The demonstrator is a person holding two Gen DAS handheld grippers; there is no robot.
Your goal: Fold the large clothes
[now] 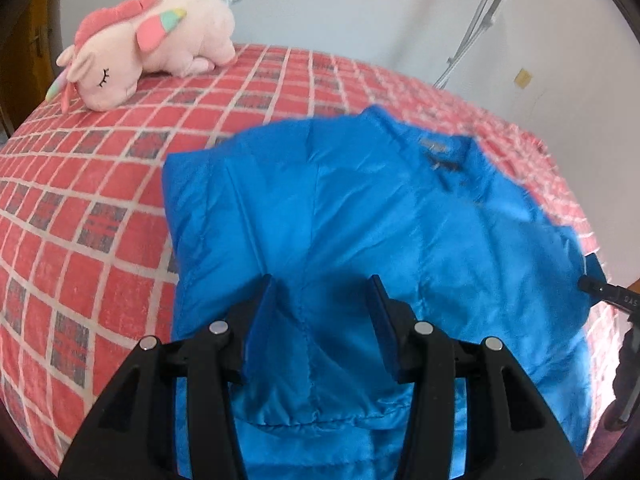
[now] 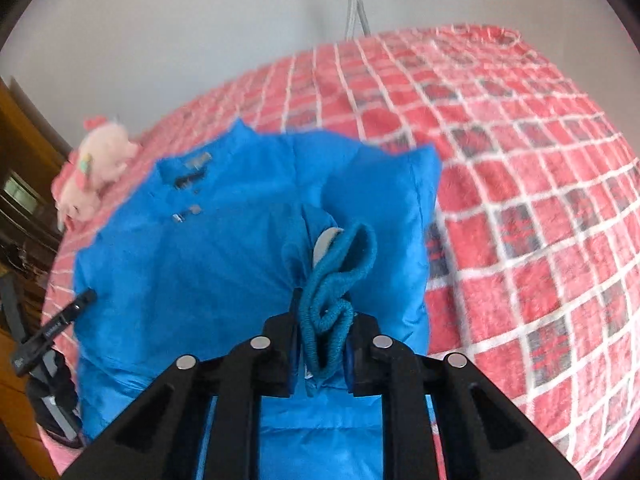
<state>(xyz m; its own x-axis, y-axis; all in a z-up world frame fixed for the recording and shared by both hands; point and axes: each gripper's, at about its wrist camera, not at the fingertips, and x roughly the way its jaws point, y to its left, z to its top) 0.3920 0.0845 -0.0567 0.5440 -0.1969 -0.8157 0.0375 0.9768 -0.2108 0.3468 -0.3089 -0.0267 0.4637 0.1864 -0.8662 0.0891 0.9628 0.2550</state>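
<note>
A bright blue jacket [image 1: 360, 216] lies on the bed, collar toward the far side, one sleeve folded over its body. My left gripper [image 1: 322, 292] is open and empty, its jaws wide apart just above the jacket's lower middle. My right gripper [image 2: 322, 312] is shut on the jacket's ribbed teal sleeve cuff [image 2: 340, 272] and holds the folded sleeve [image 2: 384, 216] over the jacket [image 2: 192, 272]. The right gripper's tip shows at the right edge of the left wrist view [image 1: 600, 286]. The left gripper's tip shows at the left edge of the right wrist view [image 2: 76, 304].
The bed has a red, white and grey checked cover [image 1: 100, 184], also in the right wrist view [image 2: 520, 208]. A pink plush unicorn [image 1: 148, 44] lies at its far left corner. A white wall and a grey stand [image 1: 480, 20] are behind. Wooden furniture [image 2: 24, 184] stands at the left.
</note>
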